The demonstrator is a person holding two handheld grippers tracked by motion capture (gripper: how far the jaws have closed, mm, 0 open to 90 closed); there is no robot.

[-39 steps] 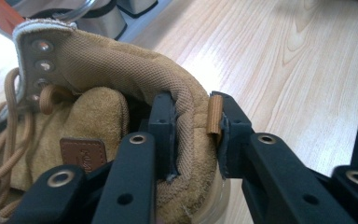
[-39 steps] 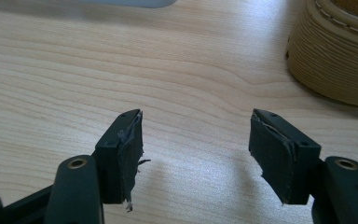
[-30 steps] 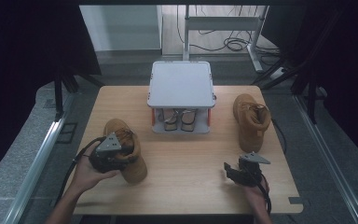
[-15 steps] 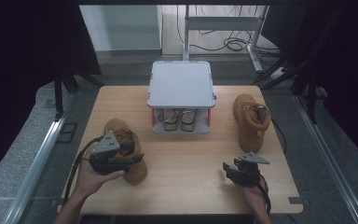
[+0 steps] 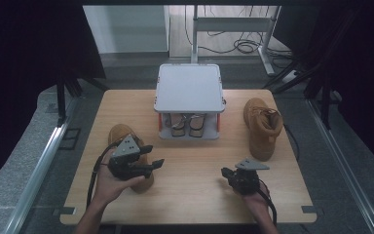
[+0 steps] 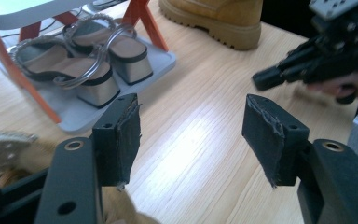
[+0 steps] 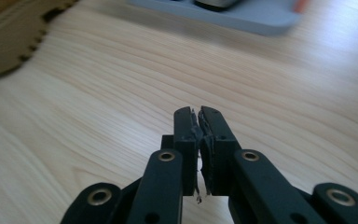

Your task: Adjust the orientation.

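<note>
- Black foam pads on my left gripper (image 6: 191, 140) stand spread with only bare tabletop showing between them; the jaws have just been opening, and nothing is pinched.
- Just under and behind that gripper, the near boot (image 5: 126, 146) sits on the left half of the table (image 5: 195, 195), its tan upper showing at the bottom of the left gripper view. I am close over it but not holding it.
- My right gripper (image 7: 199, 135) has its jaws pressed together on nothing, having just been closing; it hovers low over open wood near the front edge.
- I judge the boot fairly heavy and stiff in the lugged sole, softer at the padded collar. The suede-like upper should give decent friction. The collar rim or the heel counter looks like the best place to pinch; the rounded toe is too wide and would slip.
- The far boot (image 5: 263, 126) stands near the right edge, well apart from my right gripper.
- Between the boots, the shoe rack (image 5: 190, 87) with sandals (image 6: 84, 65) on its lower shelf blocks the middle back; its orange legs could snag a swinging sole.
- Open wood between my grippers gives the most room; the front and left edges are near the near boot.
</note>
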